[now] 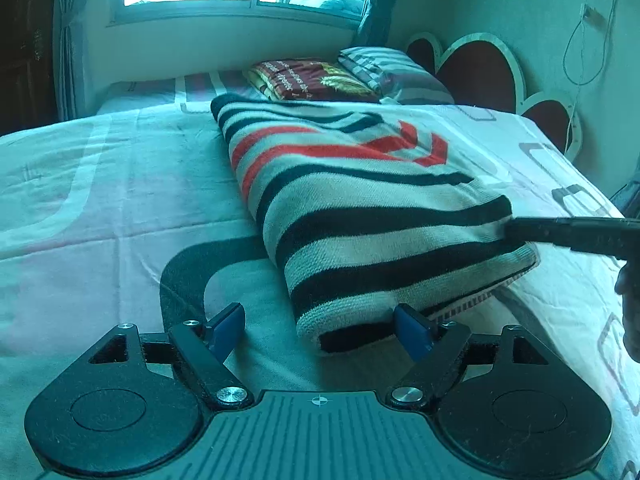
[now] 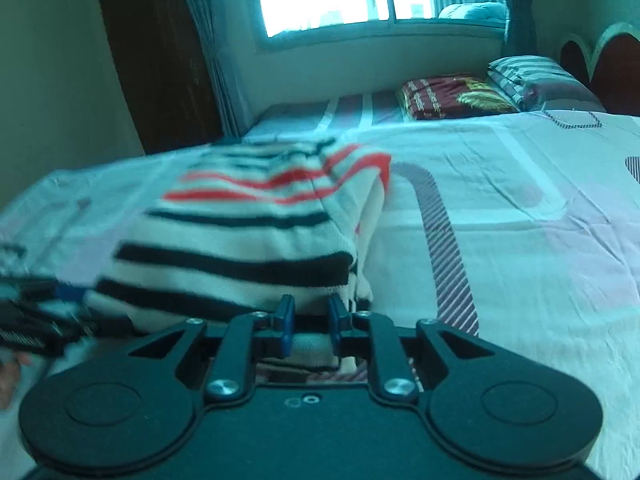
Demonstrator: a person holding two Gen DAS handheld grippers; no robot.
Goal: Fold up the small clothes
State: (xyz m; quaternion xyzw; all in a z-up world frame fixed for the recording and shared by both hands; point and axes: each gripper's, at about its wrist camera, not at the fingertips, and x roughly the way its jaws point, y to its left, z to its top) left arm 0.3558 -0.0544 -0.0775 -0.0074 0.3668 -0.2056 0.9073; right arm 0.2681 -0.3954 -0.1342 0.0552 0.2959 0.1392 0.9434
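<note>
Striped sweater (image 1: 360, 216), folded into a long bundle of cream, black and red bands, lies on the bed sheet (image 1: 100, 208), running from about 6 o'clock up toward 12 o'clock in the left wrist view. Left gripper (image 1: 320, 330) sits low at 6 o'clock with its blue pads spread wide; the near rolled end of the sweater lies between them, the right pad (image 1: 412, 332) just touching its edge, the left pad (image 1: 226, 332) well apart from it, so nothing is clamped. Right gripper (image 2: 310, 322) shows at 6 o'clock in its own view, fingers narrowly parted with cream knit between the blue pads; whether they press on the fabric I cannot tell, as the picture is blurred. Its black finger reaches the sweater's edge at 3 o'clock in the left view. Beyond, at 12 o'clock, a dark red folded cloth (image 1: 312, 80) and a striped pillow (image 1: 392, 72) rest near the headboard (image 1: 480, 68)
</note>
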